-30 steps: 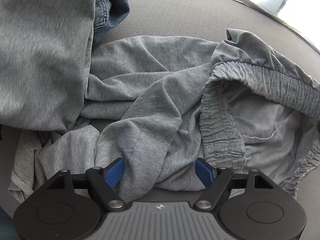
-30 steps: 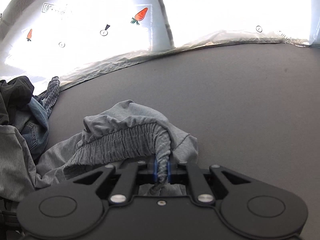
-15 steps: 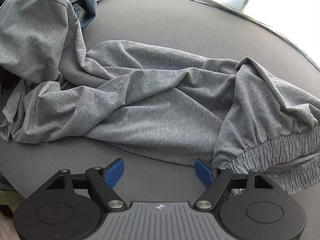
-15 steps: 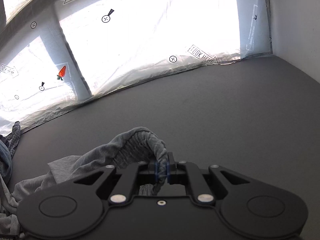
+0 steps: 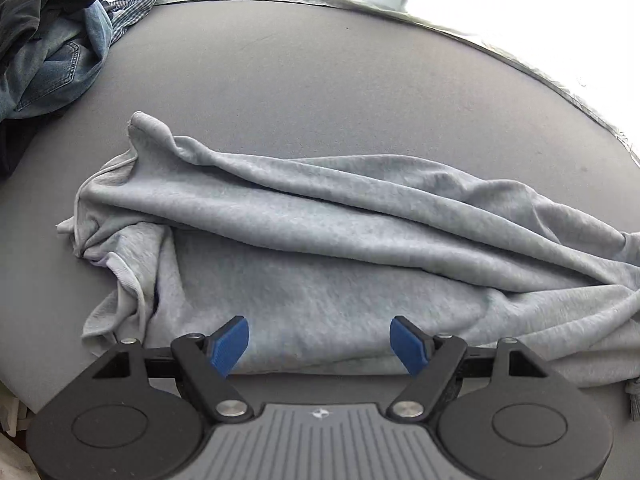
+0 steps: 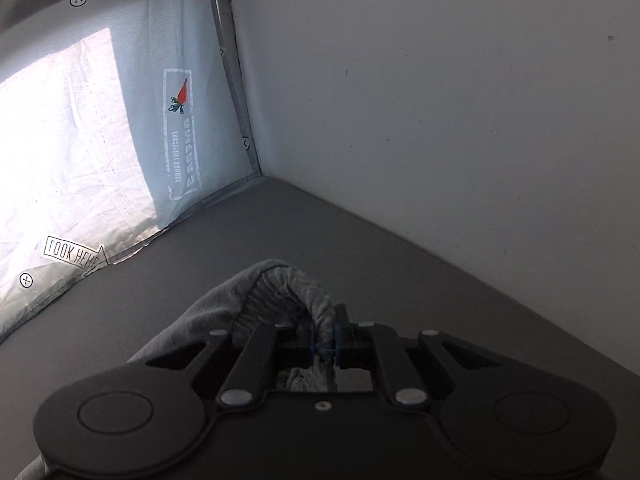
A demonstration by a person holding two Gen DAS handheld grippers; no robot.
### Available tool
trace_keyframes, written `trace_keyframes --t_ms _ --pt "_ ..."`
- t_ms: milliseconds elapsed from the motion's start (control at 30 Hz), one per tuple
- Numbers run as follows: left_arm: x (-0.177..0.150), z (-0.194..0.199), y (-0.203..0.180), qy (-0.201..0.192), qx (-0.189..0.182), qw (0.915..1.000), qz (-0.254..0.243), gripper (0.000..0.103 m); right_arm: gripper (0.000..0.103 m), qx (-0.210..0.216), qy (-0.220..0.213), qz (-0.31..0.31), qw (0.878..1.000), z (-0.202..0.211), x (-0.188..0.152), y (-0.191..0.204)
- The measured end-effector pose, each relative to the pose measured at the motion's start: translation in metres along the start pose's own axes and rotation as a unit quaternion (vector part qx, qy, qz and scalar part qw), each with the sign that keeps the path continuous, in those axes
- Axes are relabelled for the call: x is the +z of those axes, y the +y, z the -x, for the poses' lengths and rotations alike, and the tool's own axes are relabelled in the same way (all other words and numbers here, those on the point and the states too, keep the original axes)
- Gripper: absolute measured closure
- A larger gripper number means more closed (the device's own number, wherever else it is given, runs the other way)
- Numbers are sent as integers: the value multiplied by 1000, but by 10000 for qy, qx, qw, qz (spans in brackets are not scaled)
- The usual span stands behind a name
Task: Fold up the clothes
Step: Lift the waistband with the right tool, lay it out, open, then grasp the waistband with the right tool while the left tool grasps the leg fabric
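Now your right gripper (image 6: pixel 325 344) pinches the grey pants (image 5: pixel 320 248) by their waistband; your left gripper (image 5: pixel 320 340) hangs released over them.

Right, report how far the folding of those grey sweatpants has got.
Done: the grey sweatpants lie stretched across the dark table, wrinkled. In hand: right gripper shut on their elastic waistband; left gripper open above the fabric. Left: every fold, plus the denim pile.

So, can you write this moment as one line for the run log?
task: fold clothes | right tool: shut on waistband | left tool: open over grey pants | pile: far left
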State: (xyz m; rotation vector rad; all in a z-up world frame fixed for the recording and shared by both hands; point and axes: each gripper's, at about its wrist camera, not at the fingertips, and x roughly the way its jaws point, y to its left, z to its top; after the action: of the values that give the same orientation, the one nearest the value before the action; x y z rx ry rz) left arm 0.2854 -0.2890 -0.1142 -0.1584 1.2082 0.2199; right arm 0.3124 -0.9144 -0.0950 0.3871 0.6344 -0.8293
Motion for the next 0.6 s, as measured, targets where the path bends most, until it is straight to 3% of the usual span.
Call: trace_keyframes --t_ms 100,200,333,467,533,600 --pt "5 -3 2 19 110 9999 64 25 73 -17 308 -49 9995 -15 -15 -18" --pt "26 -33 10 132 200 9994 240 25 61 147 403 41 9991 -5 -49 -17" --pt "36 -53 17 218 356 9985 367 24 60 717 783 -591 9926 11 -91 -14" --pt "44 -70 33 276 470 9970 545 24 59 1750 1135 -1527 9660 12 -117 -4" --pt "48 -78 40 305 526 9961 633 24 58 1876 1366 -1824 9554 2 -125 5" --pt "53 -86 48 334 583 9951 722 24 57 1738 1556 -1861 9544 -3 -131 15"
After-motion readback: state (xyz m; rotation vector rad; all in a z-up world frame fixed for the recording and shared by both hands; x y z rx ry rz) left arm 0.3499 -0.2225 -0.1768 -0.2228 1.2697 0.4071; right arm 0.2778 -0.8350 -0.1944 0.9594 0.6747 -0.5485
